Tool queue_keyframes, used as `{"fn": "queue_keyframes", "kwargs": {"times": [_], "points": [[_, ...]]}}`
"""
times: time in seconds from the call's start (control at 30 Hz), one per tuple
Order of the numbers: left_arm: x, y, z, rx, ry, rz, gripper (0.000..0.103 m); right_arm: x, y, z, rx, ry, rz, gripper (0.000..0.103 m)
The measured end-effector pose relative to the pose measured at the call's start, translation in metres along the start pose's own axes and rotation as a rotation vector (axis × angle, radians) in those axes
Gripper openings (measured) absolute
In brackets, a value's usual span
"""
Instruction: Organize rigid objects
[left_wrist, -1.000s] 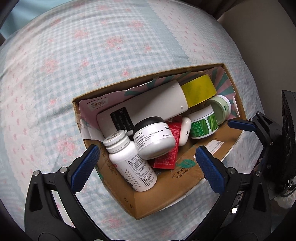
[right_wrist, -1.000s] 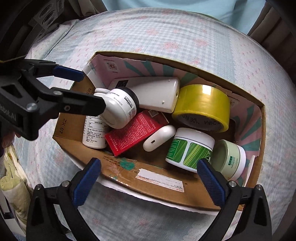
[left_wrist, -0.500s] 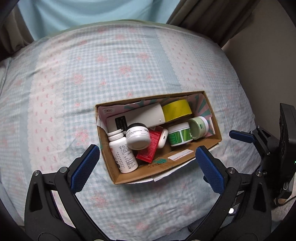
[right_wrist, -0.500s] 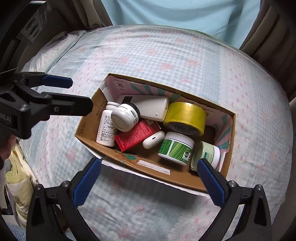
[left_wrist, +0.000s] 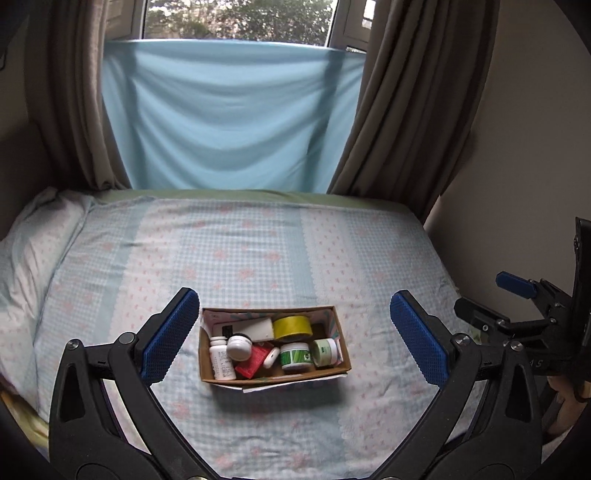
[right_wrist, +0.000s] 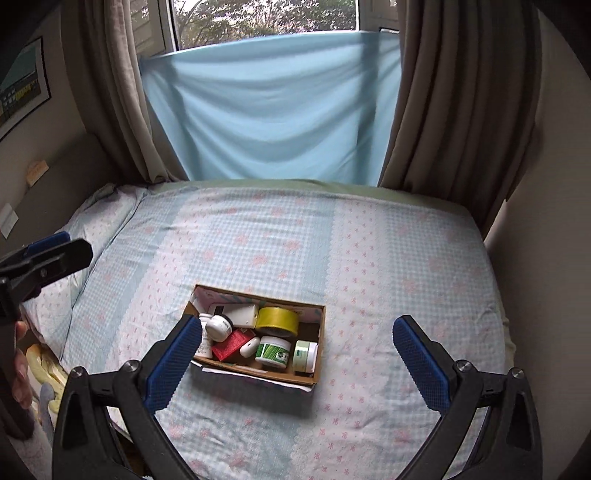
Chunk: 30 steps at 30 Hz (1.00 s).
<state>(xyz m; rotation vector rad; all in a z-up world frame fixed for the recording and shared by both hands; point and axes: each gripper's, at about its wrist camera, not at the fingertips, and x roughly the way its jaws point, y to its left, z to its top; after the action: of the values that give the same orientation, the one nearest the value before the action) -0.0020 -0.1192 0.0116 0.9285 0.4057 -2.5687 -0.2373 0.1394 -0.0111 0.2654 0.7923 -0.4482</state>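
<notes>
The open brown cardboard box (left_wrist: 274, 374) sits mid-bed on the blue-and-pink checked bedsheet (left_wrist: 258, 254). Inside it: a yellow tape roll (left_wrist: 292, 328), a long white plastic device (left_wrist: 251, 328), a white pill bottle (left_wrist: 221, 360), a white round jar (left_wrist: 239, 347), a red carton (left_wrist: 253, 363), a green-striped tub (left_wrist: 294, 355) and a pale green jar (left_wrist: 325, 351). A small white item lies between carton and tub; its type is unclear. The left gripper (left_wrist: 295, 339) and the right gripper (right_wrist: 299, 358) both hang above the box, jaws spread wide and holding nothing.
</notes>
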Motion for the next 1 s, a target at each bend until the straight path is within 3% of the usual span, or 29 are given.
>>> {"fn": "queue_keyframes", "kwargs": {"times": [0.13,0.27,0.7,1.0], "points": [[-0.035,-0.023,-0.009,0.011,-0.102,0.023,0.103,-0.046,-0.020,0.003,0.038,-0.094,-0.069,0.103],[-0.050,-0.041,-0.020,0.030,-0.145,0.049,0.103,-0.068,-0.031,-0.009,0.079,-0.137,-0.096,0.103],[-0.059,-0.071,-0.033,0.056,-0.182,0.067,0.103,-0.098,-0.046,-0.024,0.097,-0.209,-0.138,0.103],[-0.059,-0.077,-0.034,0.054,-0.182,0.087,0.103,-0.101,-0.056,-0.027,0.110,-0.213,-0.147,0.103]]}}
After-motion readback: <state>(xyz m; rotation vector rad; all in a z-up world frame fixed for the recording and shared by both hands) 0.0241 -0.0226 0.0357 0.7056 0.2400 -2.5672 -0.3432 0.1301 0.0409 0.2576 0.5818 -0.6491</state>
